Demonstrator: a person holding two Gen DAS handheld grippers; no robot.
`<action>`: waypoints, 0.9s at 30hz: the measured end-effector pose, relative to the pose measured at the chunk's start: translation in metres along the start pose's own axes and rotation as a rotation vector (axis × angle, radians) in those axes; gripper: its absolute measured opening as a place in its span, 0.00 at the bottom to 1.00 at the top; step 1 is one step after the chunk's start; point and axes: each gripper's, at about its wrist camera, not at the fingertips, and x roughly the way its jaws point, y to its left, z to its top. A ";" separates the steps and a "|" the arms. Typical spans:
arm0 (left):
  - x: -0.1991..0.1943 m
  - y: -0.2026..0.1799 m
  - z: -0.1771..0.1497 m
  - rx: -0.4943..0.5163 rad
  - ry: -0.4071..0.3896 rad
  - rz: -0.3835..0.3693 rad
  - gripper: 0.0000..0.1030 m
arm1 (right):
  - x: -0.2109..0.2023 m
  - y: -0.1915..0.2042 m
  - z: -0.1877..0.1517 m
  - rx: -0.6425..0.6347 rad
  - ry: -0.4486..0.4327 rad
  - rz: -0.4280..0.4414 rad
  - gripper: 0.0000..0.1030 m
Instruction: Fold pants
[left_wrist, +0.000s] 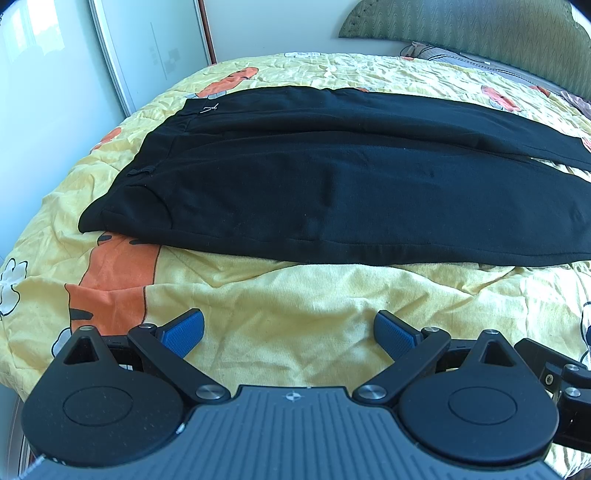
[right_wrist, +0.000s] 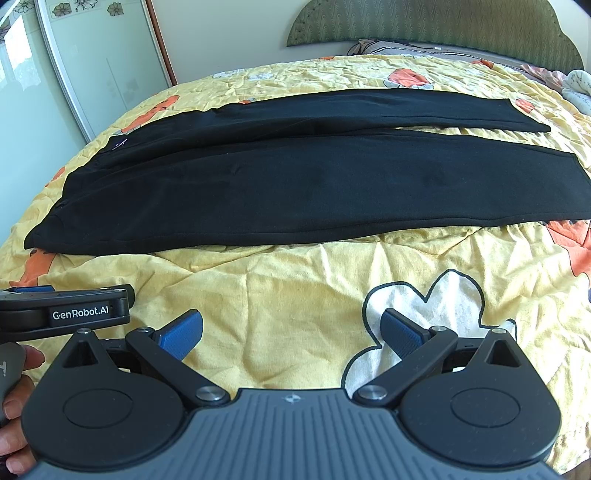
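Observation:
Black pants (left_wrist: 332, 184) lie flat across a yellow bed, waistband at the left, both legs stretched to the right and side by side. They also show in the right wrist view (right_wrist: 295, 184), with the leg ends at the right. My left gripper (left_wrist: 288, 332) is open and empty, above the yellow bedspread short of the pants' near edge. My right gripper (right_wrist: 291, 332) is open and empty, also short of the near edge. The left gripper's body (right_wrist: 62, 314) shows at the left of the right wrist view.
The yellow bedspread (left_wrist: 295, 295) with orange and white cartoon prints covers the bed. A green headboard (right_wrist: 424, 26) and pillows stand at the far right. A sliding wardrobe door (left_wrist: 155, 55) stands at the far left, beyond the bed edge.

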 end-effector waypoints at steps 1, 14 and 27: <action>0.000 0.000 0.000 0.000 0.000 0.000 0.98 | 0.000 0.000 0.000 0.000 0.000 0.000 1.00; 0.000 0.000 0.000 0.000 0.000 0.000 0.98 | 0.000 -0.001 0.000 0.001 0.000 0.000 1.00; 0.002 0.003 0.003 0.001 -0.015 -0.008 0.97 | -0.006 0.003 0.009 -0.042 -0.077 0.044 1.00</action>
